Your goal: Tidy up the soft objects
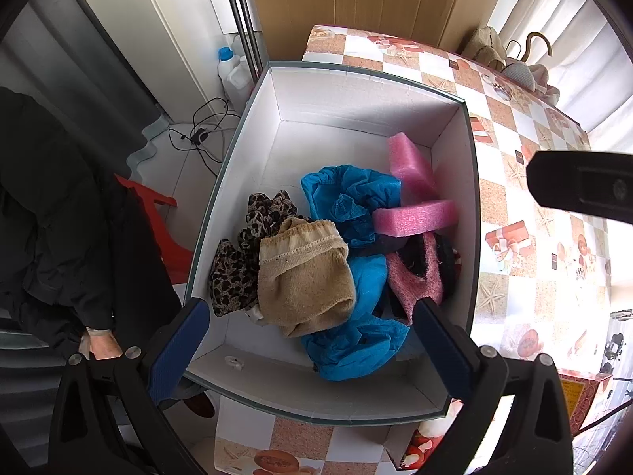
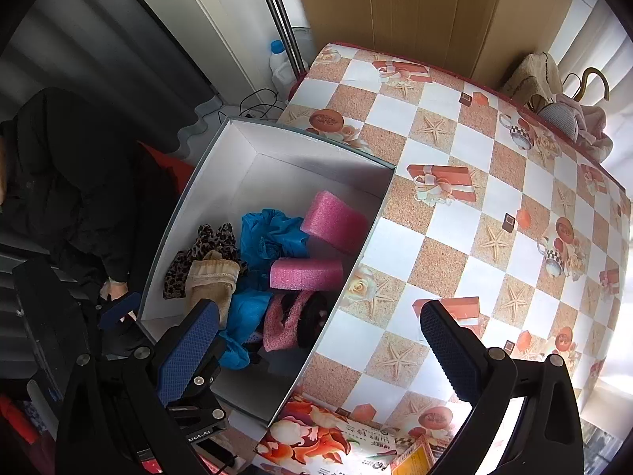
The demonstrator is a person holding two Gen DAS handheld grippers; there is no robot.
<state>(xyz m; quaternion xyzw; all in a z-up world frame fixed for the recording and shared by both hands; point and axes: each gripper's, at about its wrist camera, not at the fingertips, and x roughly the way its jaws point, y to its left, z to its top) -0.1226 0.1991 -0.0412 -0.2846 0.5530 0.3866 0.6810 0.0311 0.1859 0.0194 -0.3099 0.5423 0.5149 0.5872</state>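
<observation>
An open white box (image 1: 336,95) (image 2: 300,146) on the table holds a pile of soft things. In it lie a tan sock (image 1: 304,277) (image 2: 213,281), a leopard-print cloth (image 1: 241,261), blue cloth (image 1: 348,194) (image 2: 273,233), two pink foam pieces (image 1: 411,217) (image 2: 306,273) and a fuzzy pink slipper (image 1: 411,277) (image 2: 281,320). My left gripper (image 1: 312,308) hangs open above the pile, pointing down, with nothing between its fingers. My right gripper (image 2: 319,308) is open too, straddling the box's right wall with nothing held.
The table (image 1: 526,206) (image 2: 455,198) wears a checkered orange-and-white cloth. A person in dark clothes (image 1: 59,217) sits at the left by a red stool (image 1: 158,213). Hangers and cloth (image 2: 565,118) lie at the far right corner. A printed carton (image 2: 316,439) is near the front edge.
</observation>
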